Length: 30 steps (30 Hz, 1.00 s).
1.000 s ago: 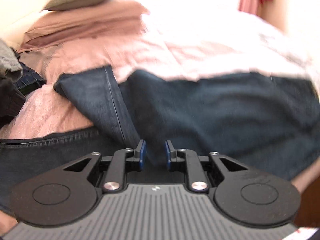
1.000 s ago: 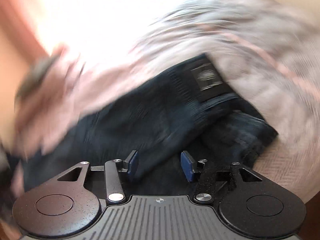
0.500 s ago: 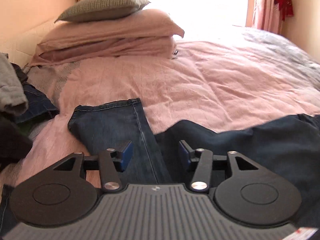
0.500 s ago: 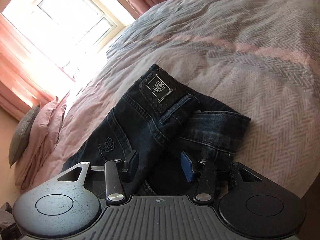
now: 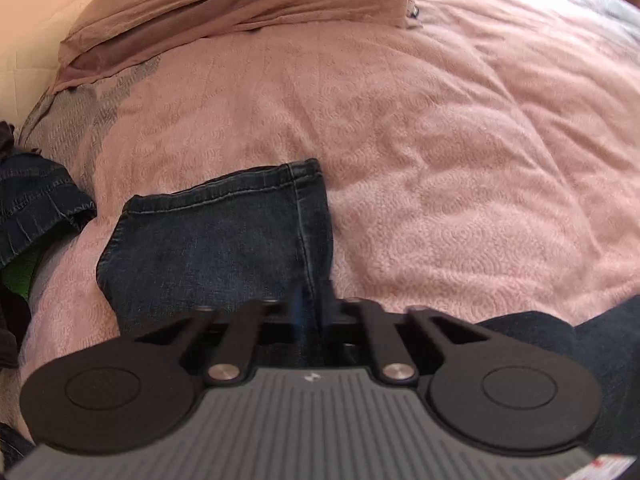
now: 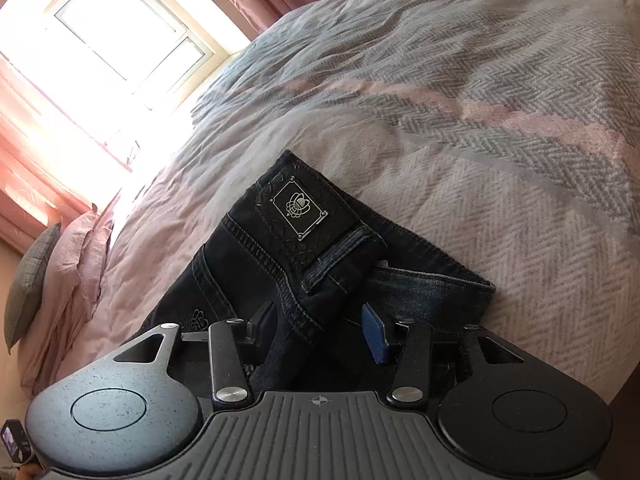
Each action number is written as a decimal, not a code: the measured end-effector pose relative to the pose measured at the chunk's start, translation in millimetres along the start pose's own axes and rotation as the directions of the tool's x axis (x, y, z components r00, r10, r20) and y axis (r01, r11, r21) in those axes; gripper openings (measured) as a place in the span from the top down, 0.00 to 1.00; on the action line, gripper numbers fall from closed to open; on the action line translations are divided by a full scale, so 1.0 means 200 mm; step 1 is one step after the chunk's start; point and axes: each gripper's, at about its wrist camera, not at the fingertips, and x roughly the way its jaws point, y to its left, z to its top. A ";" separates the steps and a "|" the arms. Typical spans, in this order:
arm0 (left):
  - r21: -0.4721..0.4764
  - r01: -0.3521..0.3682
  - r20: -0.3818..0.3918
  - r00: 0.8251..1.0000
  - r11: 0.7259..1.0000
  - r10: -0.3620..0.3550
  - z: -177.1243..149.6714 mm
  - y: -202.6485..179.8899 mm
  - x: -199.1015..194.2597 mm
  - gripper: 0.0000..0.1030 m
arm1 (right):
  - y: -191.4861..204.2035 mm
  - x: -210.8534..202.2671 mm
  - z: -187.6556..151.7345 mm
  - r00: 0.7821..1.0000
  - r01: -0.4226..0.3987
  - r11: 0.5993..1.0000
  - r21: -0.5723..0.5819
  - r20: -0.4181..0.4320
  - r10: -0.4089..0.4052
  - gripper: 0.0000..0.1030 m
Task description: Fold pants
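In my left wrist view, a heap of other clothes (image 5: 28, 216) sits at the far left edge of the bed (image 5: 440, 160), dark denim with a bit of green showing under it. Next to it, the hem end of 1 leg of the pants (image 5: 216, 240) lies flat on the pink bedspread, its stitched cuff pointing toward the stacked pink pillows (image 5: 240, 4) at the top. My left hand-held gripper (image 5: 312, 312) has just been closing and its jaws are now together on the right side seam of that leg, the denim pinched between them; the fingertips are blurred. More dark denim shows at the lower right corner of this view. In my right wrist view, a bright window (image 6: 120, 44) with pink curtains is at the upper left, and the pillows sit small at the left edge. The waistband end of the pants (image 6: 304, 248) lies on the grey and pink herringbone bedspread (image 6: 500, 160), folded over so that the patch (image 6: 300, 210) with a white emblem faces up beside a belt loop. My right hand-held gripper (image 6: 320, 328) has its jaws about half apart, 1 blue pad on each side of the denim below the waistband; I cannot tell whether the pads press the cloth.
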 end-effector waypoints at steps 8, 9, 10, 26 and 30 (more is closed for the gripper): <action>-0.153 0.081 0.116 0.991 0.985 -0.063 -0.07 0.25 -0.18 0.99 | -0.02 -0.02 -0.04 0.994 -0.087 0.991 0.100 -0.053 0.093 0.57; -0.165 0.084 0.119 0.991 0.983 -0.064 -0.08 0.26 -0.18 0.99 | -0.02 -0.01 -0.05 0.995 -0.075 0.991 0.108 -0.055 0.081 0.58; -0.177 0.094 0.126 0.989 0.980 -0.072 -0.08 0.28 -0.19 0.99 | -0.02 -0.01 -0.05 0.997 -0.054 0.991 0.119 -0.054 0.061 0.58; -0.481 0.167 0.452 0.889 0.861 0.081 -0.70 0.92 -1.04 1.00 | 0.04 -0.34 0.05 0.981 -0.167 0.985 0.039 0.111 0.162 0.98; -0.613 0.160 0.339 0.938 0.774 0.075 -1.15 1.07 -0.98 1.00 | -0.09 -0.29 -0.07 0.998 -0.053 0.995 0.081 0.036 0.050 0.98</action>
